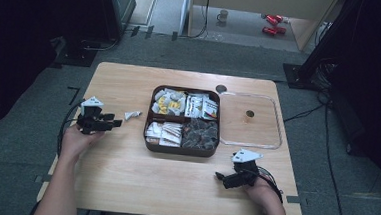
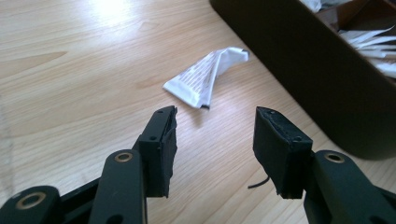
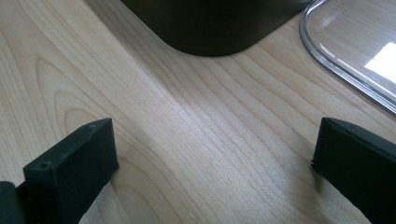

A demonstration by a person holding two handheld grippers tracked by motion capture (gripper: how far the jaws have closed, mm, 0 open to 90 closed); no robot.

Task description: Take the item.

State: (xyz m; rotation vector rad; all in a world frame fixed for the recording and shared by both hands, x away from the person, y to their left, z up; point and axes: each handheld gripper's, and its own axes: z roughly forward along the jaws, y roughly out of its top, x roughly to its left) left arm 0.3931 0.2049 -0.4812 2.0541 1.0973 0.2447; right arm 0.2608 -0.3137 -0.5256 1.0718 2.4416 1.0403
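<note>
Sachet [image 2: 208, 77] flat on the counter [image 1: 124, 173], between left hand-held gripper [image 2: 215, 140] and tray [image 1: 148, 145]; straight ahead of released jaws, long axis slanting toward tray; right hand-held gripper [image 3: 212, 161] also released, well apart.

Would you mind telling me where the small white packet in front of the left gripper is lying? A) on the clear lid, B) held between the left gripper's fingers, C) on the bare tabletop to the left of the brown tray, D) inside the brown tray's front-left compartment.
C: the white packet lies flat on the wooden table, just outside the brown tray, ahead of the open left gripper and not touching its fingers.
</note>
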